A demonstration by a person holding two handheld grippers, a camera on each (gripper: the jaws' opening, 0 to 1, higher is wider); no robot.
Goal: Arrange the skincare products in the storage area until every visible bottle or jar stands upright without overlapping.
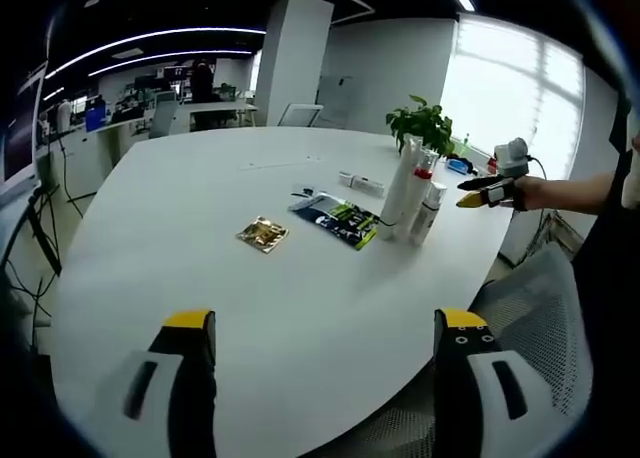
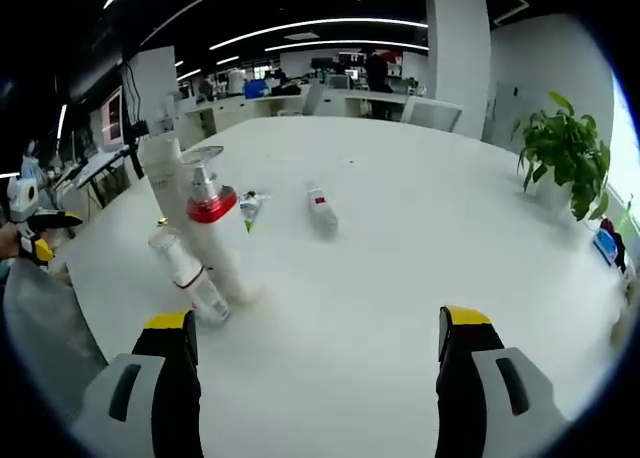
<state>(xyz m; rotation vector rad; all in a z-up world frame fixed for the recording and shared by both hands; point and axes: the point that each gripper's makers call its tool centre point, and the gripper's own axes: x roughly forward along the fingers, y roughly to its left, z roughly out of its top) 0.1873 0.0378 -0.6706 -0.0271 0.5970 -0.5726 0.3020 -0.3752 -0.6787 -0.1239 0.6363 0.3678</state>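
In the left gripper view, the left gripper (image 1: 325, 353), black with yellow tips, is spread wide over the smooth white round table (image 1: 230, 278) and holds nothing. At one o'clock stand tall white plastic tubes (image 1: 402, 190) and a red-collared bottle (image 1: 422, 183); a flat dark green-printed sachet (image 1: 338, 219) and a gold foil packet (image 1: 263, 234) lie beside them. A person's hand (image 1: 535, 191) holds the right gripper (image 1: 488, 192) level beyond them.

In the right gripper view, the right gripper (image 2: 320, 353) is spread and empty. At ten o'clock a small white bottle (image 2: 188, 274) leans against the tubes. A leafy green plant (image 2: 568, 148) sits at two o'clock.
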